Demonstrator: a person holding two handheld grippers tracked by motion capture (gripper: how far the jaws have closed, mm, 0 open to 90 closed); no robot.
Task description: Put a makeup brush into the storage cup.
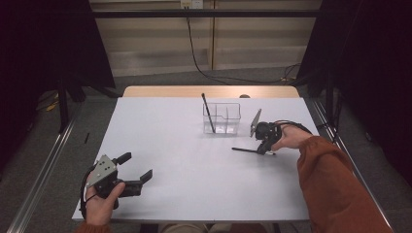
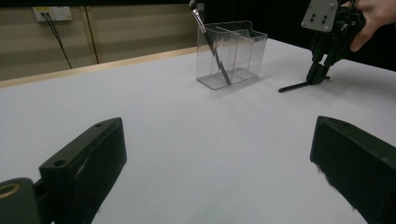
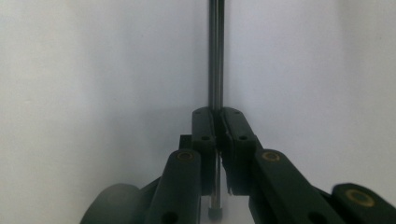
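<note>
The right gripper point(image 1: 265, 148) points down at the right side of the white tabletop point(image 1: 184, 160), held by a hand in a rust-coloured sleeve point(image 1: 335, 189). Its jaws are pressed together on a thin dark brush point(image 1: 245, 150) that lies flat on the tabletop, its free length running out to the left of the jaws in the high view. In the right gripper view the brush's slim handle point(image 3: 215, 51) passes straight up between the two closed pads, with its butt end showing below them.

Just beyond the brush stands a clear plastic organiser point(image 1: 228, 118) with several compartments. A second dark brush point(image 1: 208, 112) leans upright in its left compartment, its top rising above the rim.

The left gripper point(image 1: 136, 170) rests near the front left corner of the tabletop, well apart from the brush and the organiser. Its jaws stand wide with only bare tabletop between them.
</note>
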